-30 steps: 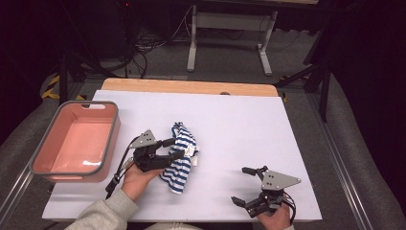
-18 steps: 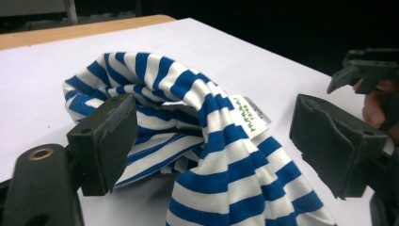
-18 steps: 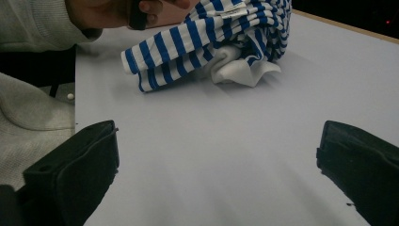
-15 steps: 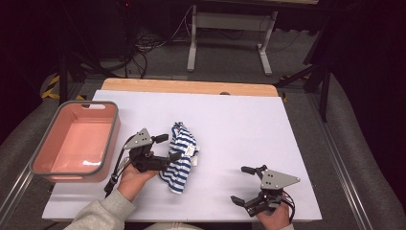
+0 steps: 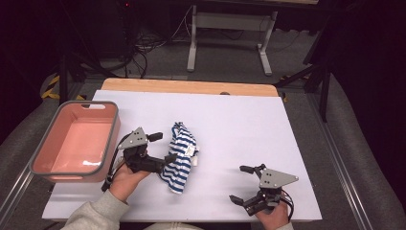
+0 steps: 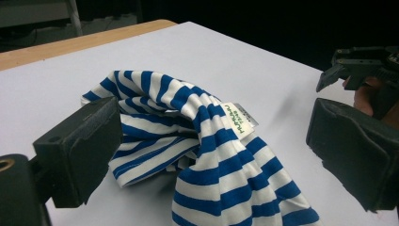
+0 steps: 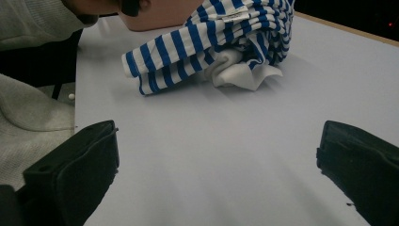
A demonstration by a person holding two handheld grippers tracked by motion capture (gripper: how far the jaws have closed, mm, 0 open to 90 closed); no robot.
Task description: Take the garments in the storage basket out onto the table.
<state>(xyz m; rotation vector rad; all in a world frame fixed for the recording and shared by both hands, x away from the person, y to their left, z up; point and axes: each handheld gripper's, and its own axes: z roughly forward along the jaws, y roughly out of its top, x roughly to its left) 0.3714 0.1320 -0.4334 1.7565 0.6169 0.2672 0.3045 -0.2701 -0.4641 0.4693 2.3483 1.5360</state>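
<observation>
On the white bench (image 5: 230,120), near its middle, a blue-and-white striped garment (image 5: 179,155) is seen lying in a crumpled, loosely bunched heap, with a small label showing on its upper fold. To its left, at the bench's edge, a pink bin (image 5: 43,163) stands with nothing visible inside.

The left tongs (image 5: 163,147) are held just beside the garment's left flank. Their jaws have just been opening and now stand wide; in the left gripper view the cloth (image 6: 207,155) lies between them, yet neither pad is seen pressing on it, so the garment is judged to be let go and resting on the bench under its own weight. The right tongs (image 5: 242,184) are kept low near the bench's front right corner, well apart from the garment, with jaws spread wide and nothing between them; in the right gripper view only bare bench surface lies between the pads, and the striped heap (image 7: 211,42) is seen farther off.

As to progress, the work is judged to be at an early or middle stage. The garment has been neither flattened nor folded into a tidy shape, and it has not been placed in the bin. Whether folding or binning is intended cannot be told. Either way, a fresh grip on the cloth is judged to be needed, probably with both tongs.
</observation>
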